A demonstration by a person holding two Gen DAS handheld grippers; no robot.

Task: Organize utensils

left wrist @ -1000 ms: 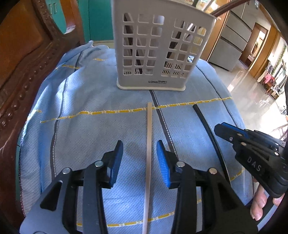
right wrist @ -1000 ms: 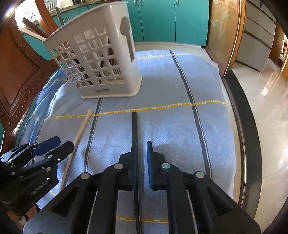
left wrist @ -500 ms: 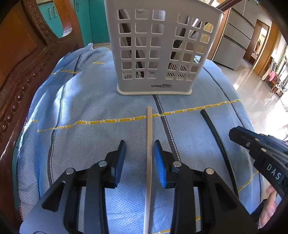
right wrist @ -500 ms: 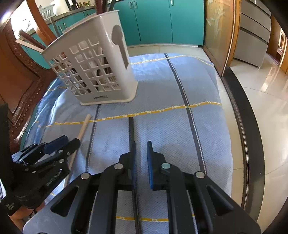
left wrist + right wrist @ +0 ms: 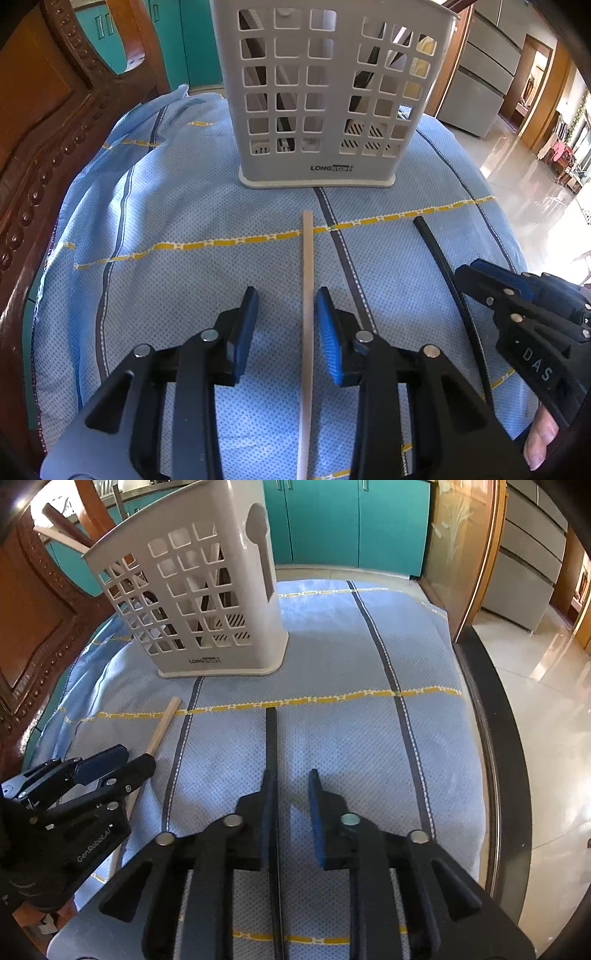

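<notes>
Left wrist view: a pale wooden chopstick (image 5: pixel 307 295), thin, straight and matt, is seen lying flat on a blue dimpled cloth (image 5: pixel 177 206) crossed by dark stripes and yellow dashed lines. It runs between the blue ribbed pads of the left gripper (image 5: pixel 285 325), just beside the right-hand pad and clear of the other; the jaws stand apart and nothing is clamped. A black chopstick (image 5: pixel 448 275), square-ended and slightly glossy, is laid on the cloth towards its right edge, beside the right gripper (image 5: pixel 480 275), whose moulded black plastic arms are seen from the side. A fingertip (image 5: pixel 541 439) is visible beneath that gripper.

At the far edge of the cloth a white plastic utensil holder (image 5: pixel 321 92) is stood upright; its walls are pierced by a grid of square holes, its base is flared, and long dark and pale utensils are visible inside through the holes.

In the right wrist view, the black chopstick (image 5: pixel 271 738) is seen running along the left-hand pad of the right gripper (image 5: pixel 291 794), with a gap to the other pad. These jaws are opening, with the stick between them and no longer pinched. The holder's side wall (image 5: pixel 258 565) is cut with a spoon-shaped opening. Carved, beaded dark wood (image 5: pixel 40 627) is seen along the cloth's left edge.
</notes>
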